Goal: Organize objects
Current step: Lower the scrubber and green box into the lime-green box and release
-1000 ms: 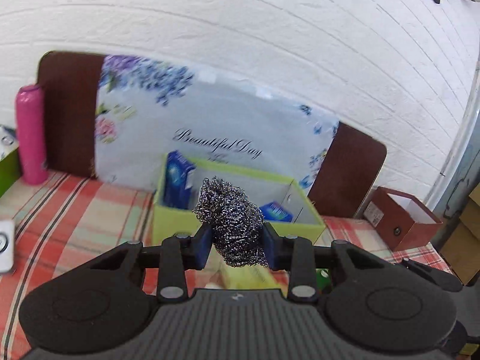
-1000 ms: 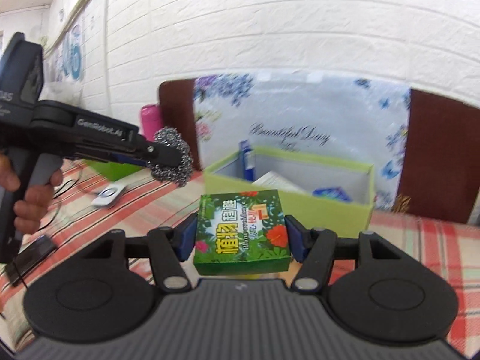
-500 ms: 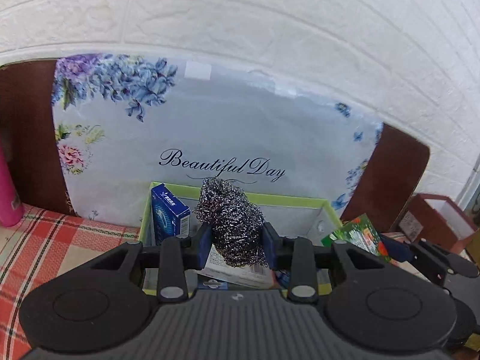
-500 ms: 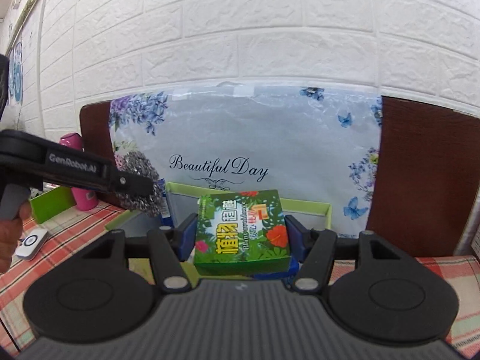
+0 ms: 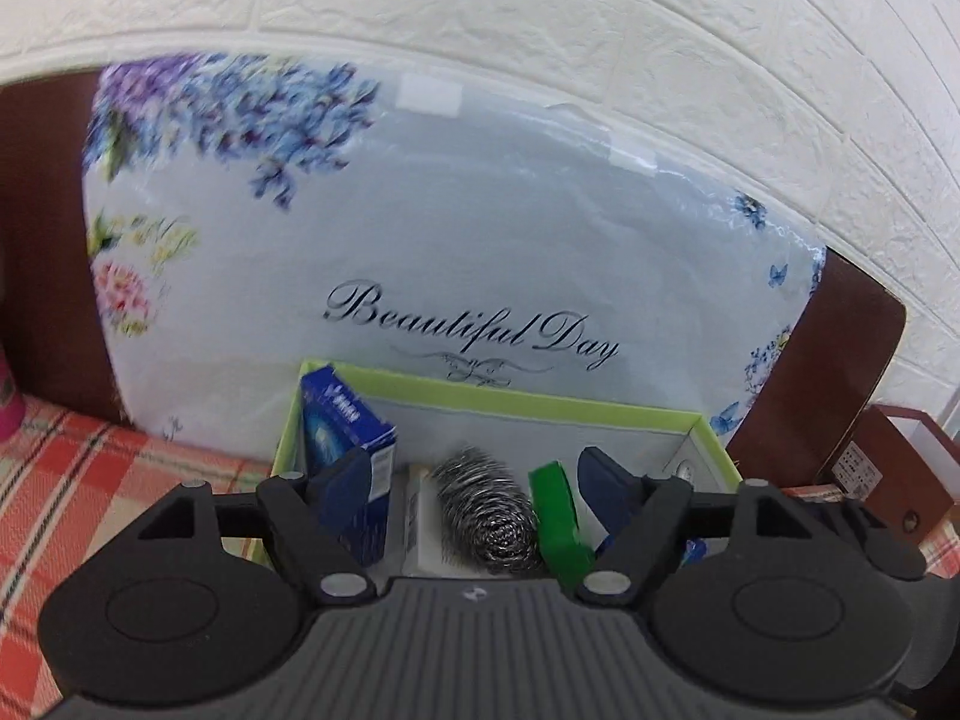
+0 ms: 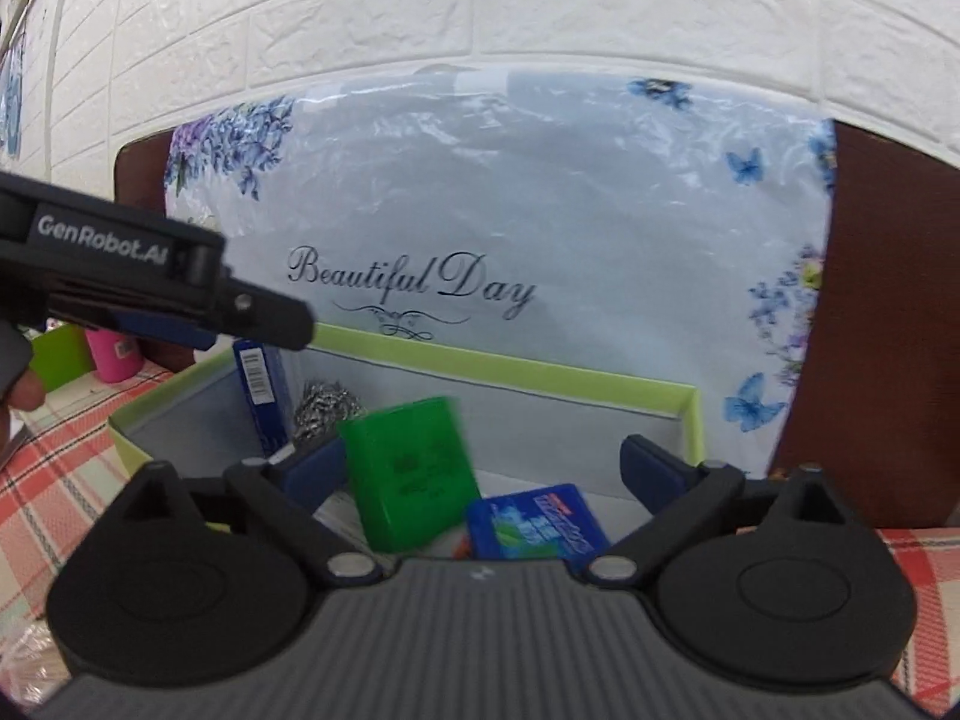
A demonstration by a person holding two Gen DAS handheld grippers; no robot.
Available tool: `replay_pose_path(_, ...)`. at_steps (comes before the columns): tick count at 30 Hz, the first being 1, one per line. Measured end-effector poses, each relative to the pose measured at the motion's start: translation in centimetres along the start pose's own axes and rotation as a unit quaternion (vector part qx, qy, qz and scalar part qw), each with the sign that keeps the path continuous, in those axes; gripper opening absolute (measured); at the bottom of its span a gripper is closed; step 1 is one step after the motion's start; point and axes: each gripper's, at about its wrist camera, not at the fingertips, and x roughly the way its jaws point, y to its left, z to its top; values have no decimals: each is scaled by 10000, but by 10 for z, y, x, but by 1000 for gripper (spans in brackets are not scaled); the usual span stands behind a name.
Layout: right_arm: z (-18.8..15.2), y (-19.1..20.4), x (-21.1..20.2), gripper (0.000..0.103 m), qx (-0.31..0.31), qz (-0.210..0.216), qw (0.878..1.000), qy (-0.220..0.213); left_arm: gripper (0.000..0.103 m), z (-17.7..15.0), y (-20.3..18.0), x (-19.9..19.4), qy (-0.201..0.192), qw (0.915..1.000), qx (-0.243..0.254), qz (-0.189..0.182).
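Note:
My left gripper (image 5: 474, 489) is open above the lime-green box (image 5: 528, 399). The steel wool ball (image 5: 486, 516) is loose between its jaws, inside the box; it also shows in the right wrist view (image 6: 324, 414). My right gripper (image 6: 486, 471) is open over the same box (image 6: 540, 369). The green carton (image 6: 411, 477) is blurred and tilted between its jaws, touching neither; its edge shows in the left wrist view (image 5: 558, 519). The left gripper's body (image 6: 150, 282) reaches in from the left.
In the box stand an upright dark blue carton (image 5: 345, 441) and a flat blue packet (image 6: 534, 522). A floral "Beautiful Day" board (image 5: 456, 252) leans on the white brick wall behind. A pink bottle (image 6: 114, 354) is left; a brown box (image 5: 888, 480) right.
Both grippers opened. The steel wool dropped from the left gripper into the box. The green carton left the right gripper and is falling into the box.

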Motion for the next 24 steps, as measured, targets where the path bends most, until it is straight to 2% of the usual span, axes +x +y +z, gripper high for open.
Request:
replay_pose_path(8,-4,-7,-32,103,193,-85,9998,5,79,-6,-8,-30,-9,10000,-64,-3)
replay_pose_path(15,-4,-1,-84,103,347,10,9992,-174,81,-18,-29,-82,-96,9998,66,139)
replay_pose_path(20,-18,4,-128,103,472,35,9988,-127,84,-47,-39,-118,-106,9994,224,247)
replay_pose_path(24,-35,5,-156,103,676,79,9977,9,84,-75,-41,-134,99,9994,103,310)
